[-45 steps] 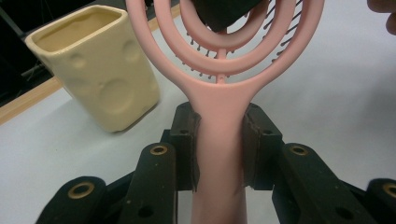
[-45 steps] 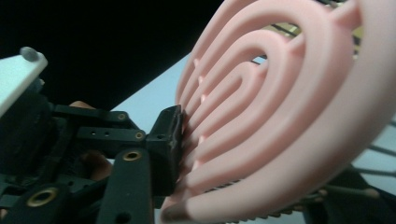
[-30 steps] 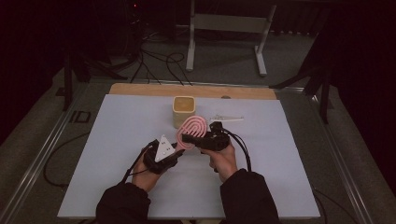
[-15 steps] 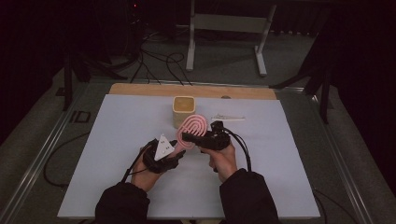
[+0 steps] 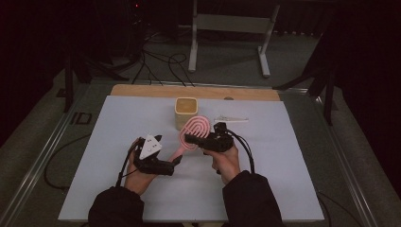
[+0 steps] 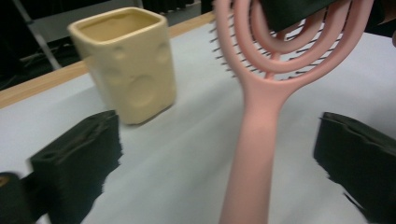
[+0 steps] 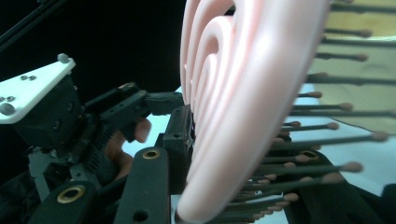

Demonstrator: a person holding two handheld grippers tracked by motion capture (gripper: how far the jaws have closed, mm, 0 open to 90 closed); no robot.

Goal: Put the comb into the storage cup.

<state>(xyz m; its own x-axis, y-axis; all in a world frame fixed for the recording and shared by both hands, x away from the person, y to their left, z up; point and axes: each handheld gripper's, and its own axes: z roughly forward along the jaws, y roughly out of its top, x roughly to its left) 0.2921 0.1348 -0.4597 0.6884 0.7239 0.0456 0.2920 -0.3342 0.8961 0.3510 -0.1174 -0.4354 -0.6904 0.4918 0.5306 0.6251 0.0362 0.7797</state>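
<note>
The step in hand looked like a hand-over of the pink plastic hairbrush with looped head and dark bristles (image 5: 193, 133): the right gripper (image 5: 195, 139) was clamped on the brush head, while the left gripper (image 5: 176, 161) had just been opening, its jaws standing wide apart on either side of the handle without pressing it. The brush was held above the white table sheet (image 5: 118, 118), its handle slanting toward seven o'clock and its head just at six o'clock of the cream square ceramic cup (image 5: 186, 110). The next move probably called for carrying the brush toward twelve o'clock and tipping it handle-first into that cup.
</note>
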